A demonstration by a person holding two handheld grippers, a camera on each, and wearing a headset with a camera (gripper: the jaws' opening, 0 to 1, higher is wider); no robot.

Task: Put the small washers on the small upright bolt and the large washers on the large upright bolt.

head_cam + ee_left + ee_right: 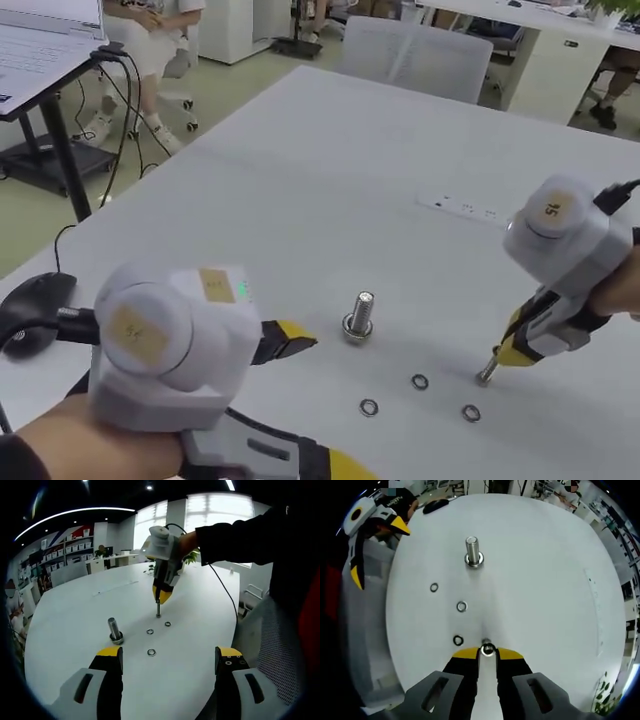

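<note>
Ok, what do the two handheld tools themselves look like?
Both have light grey bodies and black jaws tipped yellow. The right tool carries a tan sticker marked 15 and a black cable; the left tool has tan stickers and a green light.

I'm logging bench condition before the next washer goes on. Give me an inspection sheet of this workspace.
Surface: white table, no spills seen.
Job's things: large bolt upright, with a ring at its base; small bolt upright; three washers lying loose and flat near them.
Clutter: black mouse at the table's edge.
Grippers: left tool open, holding nothing; right tool shut on the small bolt's top.
Cables: black leads hanging below a laptop; a cable trailing from the right tool.
Surroundings: chair, a seated person, socket strip set in the table.
</note>
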